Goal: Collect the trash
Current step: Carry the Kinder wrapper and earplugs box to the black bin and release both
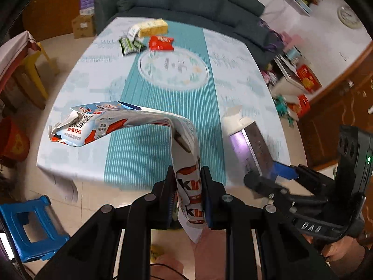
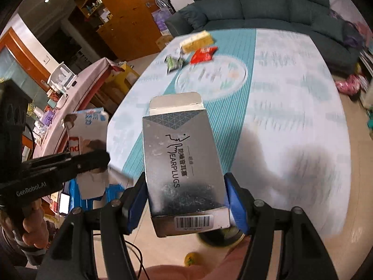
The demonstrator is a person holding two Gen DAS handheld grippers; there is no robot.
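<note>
My left gripper has its jaws nearly closed, pinching a flattened white-and-red snack wrapper that arches up out of them and droops over the table. My right gripper has its jaws spread wide, its blue pads pressed on both sides of a silver earplugs box, flap open at the far end. More trash lies at the table's far end: a yellow box, a green wrapper and a red packet.
</note>
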